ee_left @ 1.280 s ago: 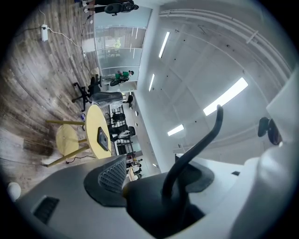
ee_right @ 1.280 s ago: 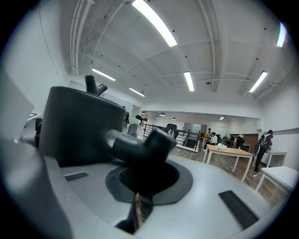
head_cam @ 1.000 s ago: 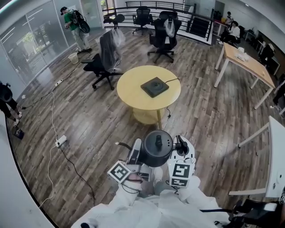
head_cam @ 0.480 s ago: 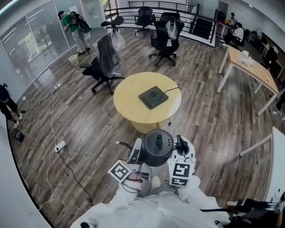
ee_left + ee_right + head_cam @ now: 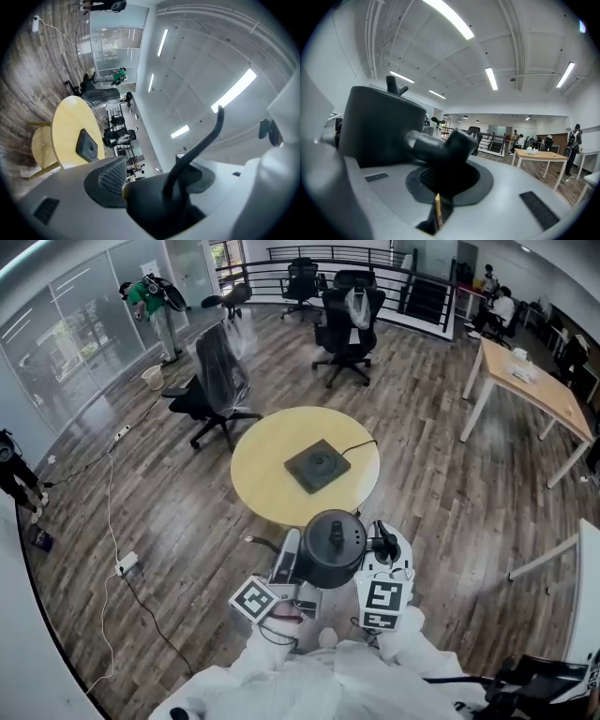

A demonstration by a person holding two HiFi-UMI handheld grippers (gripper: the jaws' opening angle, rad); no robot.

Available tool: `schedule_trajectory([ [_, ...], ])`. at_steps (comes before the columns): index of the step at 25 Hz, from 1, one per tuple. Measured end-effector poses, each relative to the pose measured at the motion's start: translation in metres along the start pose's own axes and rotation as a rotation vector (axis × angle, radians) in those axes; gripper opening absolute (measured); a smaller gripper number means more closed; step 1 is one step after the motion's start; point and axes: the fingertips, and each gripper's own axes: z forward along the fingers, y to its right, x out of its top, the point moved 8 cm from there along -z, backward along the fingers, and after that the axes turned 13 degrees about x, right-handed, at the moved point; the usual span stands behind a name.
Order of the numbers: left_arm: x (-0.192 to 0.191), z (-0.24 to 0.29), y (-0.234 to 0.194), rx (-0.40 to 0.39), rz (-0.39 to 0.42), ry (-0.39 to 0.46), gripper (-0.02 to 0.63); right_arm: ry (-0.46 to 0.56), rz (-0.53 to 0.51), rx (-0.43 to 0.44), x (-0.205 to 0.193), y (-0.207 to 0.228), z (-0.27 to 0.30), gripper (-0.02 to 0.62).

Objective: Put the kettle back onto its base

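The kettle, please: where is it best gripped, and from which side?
Grip the kettle's stubby handle, which juts sideways on the person's right. Come from that side, fingers closing across it, as the right gripper does. The thin curved spout opposite probably suits only steadying.

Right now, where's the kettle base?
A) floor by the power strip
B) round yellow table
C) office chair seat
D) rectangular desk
B: the dark square base sits on the round yellow table, with the kettle held apart from it, nearer the person.
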Motion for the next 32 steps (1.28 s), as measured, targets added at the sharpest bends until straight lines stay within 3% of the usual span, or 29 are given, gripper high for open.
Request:
schedule_trajectory([
  [17, 0.016, 0.069, -0.013, 0.010, 0.007, 0.036, 0.328, 0.020, -0.003, 0.026, 0.000, 0.034, 0.071, 0.026],
  [32, 0.043, 0.134, -0.035, 0.021, 0.001, 0.004, 0.328, -0.003, 0.008, 0.002, -0.004, 0.052, 0.138, 0.026],
])
